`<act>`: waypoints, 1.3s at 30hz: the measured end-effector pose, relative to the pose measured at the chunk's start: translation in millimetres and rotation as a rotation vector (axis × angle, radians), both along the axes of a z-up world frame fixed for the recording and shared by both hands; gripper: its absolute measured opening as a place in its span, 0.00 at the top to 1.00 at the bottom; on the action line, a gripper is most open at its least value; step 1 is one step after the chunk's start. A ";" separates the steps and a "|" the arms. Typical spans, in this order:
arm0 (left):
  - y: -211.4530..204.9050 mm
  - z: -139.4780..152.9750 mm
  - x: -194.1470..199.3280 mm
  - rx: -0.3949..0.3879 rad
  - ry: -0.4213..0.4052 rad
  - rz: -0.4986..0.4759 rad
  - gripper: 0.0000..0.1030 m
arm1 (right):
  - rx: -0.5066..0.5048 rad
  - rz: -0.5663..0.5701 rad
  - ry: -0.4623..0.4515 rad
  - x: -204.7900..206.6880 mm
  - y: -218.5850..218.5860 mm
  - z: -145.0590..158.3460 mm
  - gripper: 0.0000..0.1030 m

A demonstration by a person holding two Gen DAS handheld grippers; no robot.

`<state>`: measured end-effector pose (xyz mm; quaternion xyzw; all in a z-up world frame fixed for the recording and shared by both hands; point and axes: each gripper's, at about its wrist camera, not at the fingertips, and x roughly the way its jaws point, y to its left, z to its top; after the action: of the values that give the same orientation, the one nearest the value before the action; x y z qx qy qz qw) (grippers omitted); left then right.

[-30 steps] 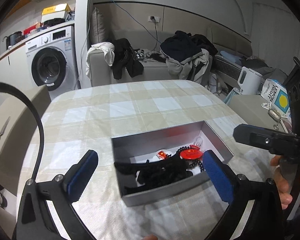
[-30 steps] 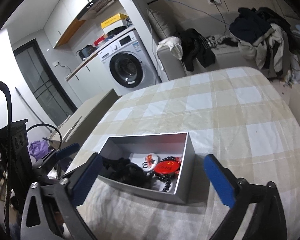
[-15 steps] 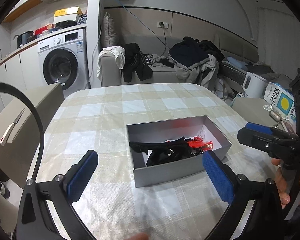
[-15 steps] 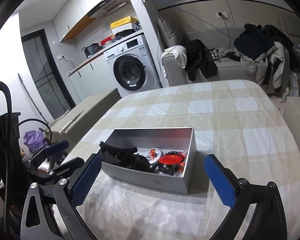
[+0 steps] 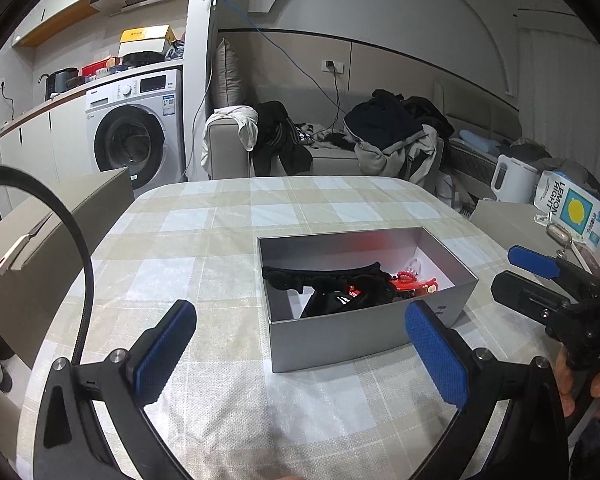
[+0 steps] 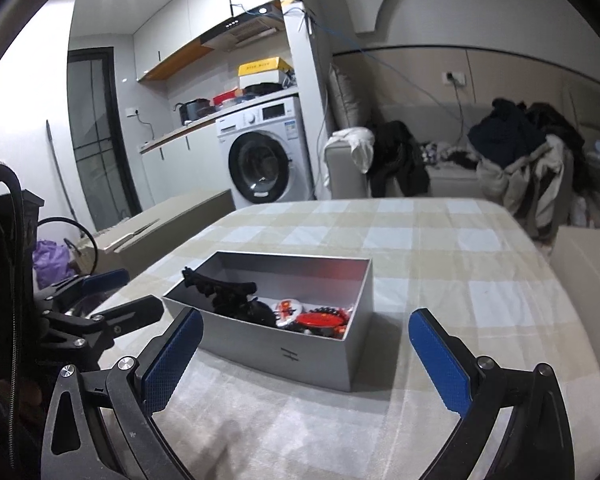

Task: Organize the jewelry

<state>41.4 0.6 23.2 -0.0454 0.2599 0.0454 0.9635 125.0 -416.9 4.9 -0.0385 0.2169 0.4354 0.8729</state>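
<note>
While I held both tools low over the checked tablecloth [image 5: 228, 224], my left gripper [image 5: 300, 344] stood spread wide with nothing between its two blue pads [image 5: 164, 352], and my right gripper [image 6: 306, 356] was spread just as wide and equally bare. Both pointed forward at one silver box [image 5: 364, 336], which sat open-topped on the cloth just ahead of the pads, touched by neither tool. In the box I counted one long black hair clip [image 5: 320, 276] leaning across from the left wall, one red round piece [image 6: 320, 319], one white badge with red print [image 6: 287, 306] and a run of dark beads too jumbled to count. From the left camera my right gripper showed at the right edge, fingers of my hand [image 5: 588, 384] wrapped below it. Beyond the table stood one washing machine [image 5: 136, 128], one sofa [image 5: 332, 156] heaped with clothes, one white kettle [image 5: 514, 178] and a cardboard carton [image 5: 40, 248] on the left.
</note>
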 end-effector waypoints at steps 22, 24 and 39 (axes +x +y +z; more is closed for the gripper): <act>3.5 -2.9 -7.4 -0.038 -0.060 0.027 0.01 | 0.016 0.003 -0.051 -6.4 -1.5 1.3 0.00; 2.2 -2.9 -7.7 -0.026 -0.063 0.029 0.01 | 0.016 0.002 -0.055 -7.0 -1.6 1.6 0.00; -0.7 -1.7 -9.3 -0.003 -0.083 0.018 0.01 | 0.032 0.009 -0.078 -9.8 -3.8 3.5 0.00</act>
<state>32.0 -0.1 21.5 -0.0512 0.2194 0.0517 0.9729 115.2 -420.7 8.4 -0.0426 0.1754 0.4407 0.8793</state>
